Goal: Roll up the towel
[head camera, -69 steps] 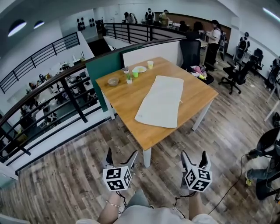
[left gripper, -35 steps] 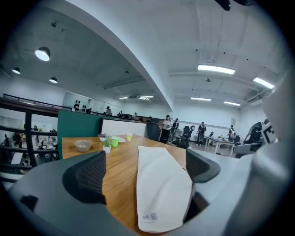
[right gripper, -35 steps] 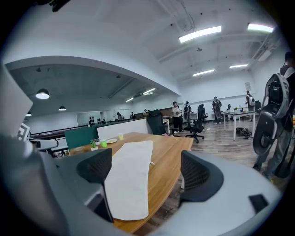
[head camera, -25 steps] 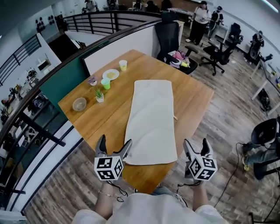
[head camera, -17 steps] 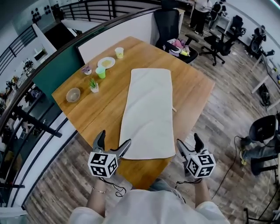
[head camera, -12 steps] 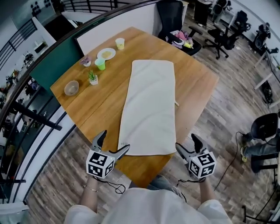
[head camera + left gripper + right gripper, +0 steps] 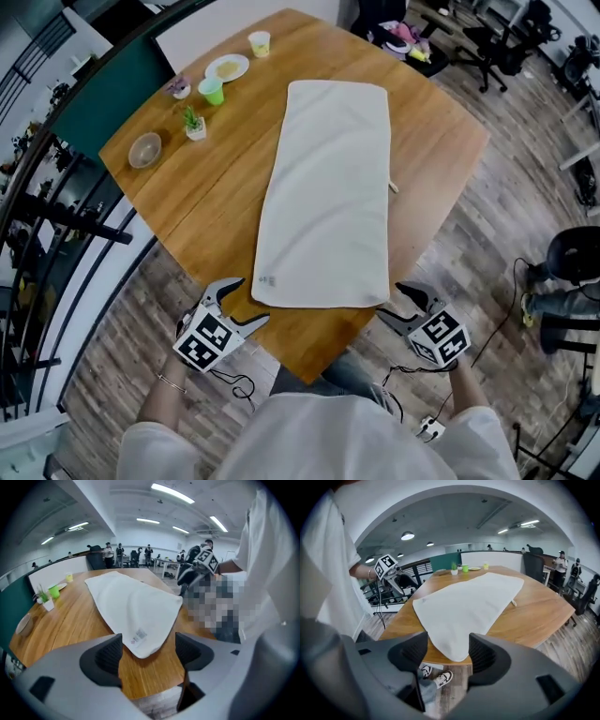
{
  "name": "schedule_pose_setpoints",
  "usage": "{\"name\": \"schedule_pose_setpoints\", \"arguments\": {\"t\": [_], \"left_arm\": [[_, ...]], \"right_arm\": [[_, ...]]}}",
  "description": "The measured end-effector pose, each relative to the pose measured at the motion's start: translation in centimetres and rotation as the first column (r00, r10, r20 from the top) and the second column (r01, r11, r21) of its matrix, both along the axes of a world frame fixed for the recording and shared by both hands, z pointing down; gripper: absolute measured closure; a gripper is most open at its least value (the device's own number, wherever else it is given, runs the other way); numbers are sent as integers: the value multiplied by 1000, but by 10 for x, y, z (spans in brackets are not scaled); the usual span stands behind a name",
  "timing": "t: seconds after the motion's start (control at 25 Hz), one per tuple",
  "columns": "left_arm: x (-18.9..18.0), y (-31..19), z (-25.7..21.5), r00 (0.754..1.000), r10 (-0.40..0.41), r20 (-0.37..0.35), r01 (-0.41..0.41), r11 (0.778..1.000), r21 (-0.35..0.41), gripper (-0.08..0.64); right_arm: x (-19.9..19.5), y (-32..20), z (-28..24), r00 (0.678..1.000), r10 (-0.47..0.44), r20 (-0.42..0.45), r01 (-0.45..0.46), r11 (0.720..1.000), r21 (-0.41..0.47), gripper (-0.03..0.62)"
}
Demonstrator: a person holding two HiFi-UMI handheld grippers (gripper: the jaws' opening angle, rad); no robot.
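Note:
A white towel (image 7: 328, 187) lies flat and lengthwise on the wooden table (image 7: 206, 206), its short near edge close to the table's front edge. My left gripper (image 7: 246, 302) hovers just off the towel's near left corner. In the left gripper view that corner, with its label (image 7: 139, 637), shows between the jaws, which are closing with no pad touching it. My right gripper (image 7: 394, 302) sits off the near right corner. The right gripper view shows that towel corner (image 7: 457, 651) in the gap between its closing jaws, also untouched.
At the table's far left stand a bowl (image 7: 144, 150), a small potted plant (image 7: 194, 125), a green cup (image 7: 211, 90), a plate (image 7: 228, 67) and a yellow cup (image 7: 260, 42). A railing (image 7: 56, 216) runs along the left. An office chair (image 7: 572, 258) stands at the right.
Both grippers have come down and tipped forward to the towel's near corners, and their jaws have narrowed. The head view has closed in over the table.

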State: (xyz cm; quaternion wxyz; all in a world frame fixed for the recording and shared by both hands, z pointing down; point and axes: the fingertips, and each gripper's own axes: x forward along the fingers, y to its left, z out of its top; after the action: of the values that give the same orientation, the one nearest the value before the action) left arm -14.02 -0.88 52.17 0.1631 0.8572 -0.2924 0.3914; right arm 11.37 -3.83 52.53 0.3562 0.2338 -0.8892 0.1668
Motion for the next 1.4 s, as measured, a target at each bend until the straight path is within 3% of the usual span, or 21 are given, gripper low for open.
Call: {"name": "schedule_pose_setpoints", "arguments": {"t": [0.08,0.28,0.64,0.76,1.0,1.4], "left_arm": [[2,7,10,996,75,49,-74,997,-23,228],[-2,10,26,971,197,134,-190,980,-62,311],[8,16,44,885,406,226,-385,913,-133,379],[11,15,47,863,440,248,-418,898,-139,402],[14,11,50,851,455,262,-433,890,-141,430],[15,13,61,825,484,292,-459,875,-153,477]], "right_arm": [[-1,5,8,999,-43,-30,42,999,-17,375],[1,11,19,989,-121,-83,117,992,-52,391],[7,18,38,920,-305,-245,294,952,-81,451],[3,18,45,888,-361,-284,353,932,-80,462],[0,20,57,826,-449,-341,445,890,-94,493],[-3,19,64,784,-500,-367,508,857,-82,565]]}}
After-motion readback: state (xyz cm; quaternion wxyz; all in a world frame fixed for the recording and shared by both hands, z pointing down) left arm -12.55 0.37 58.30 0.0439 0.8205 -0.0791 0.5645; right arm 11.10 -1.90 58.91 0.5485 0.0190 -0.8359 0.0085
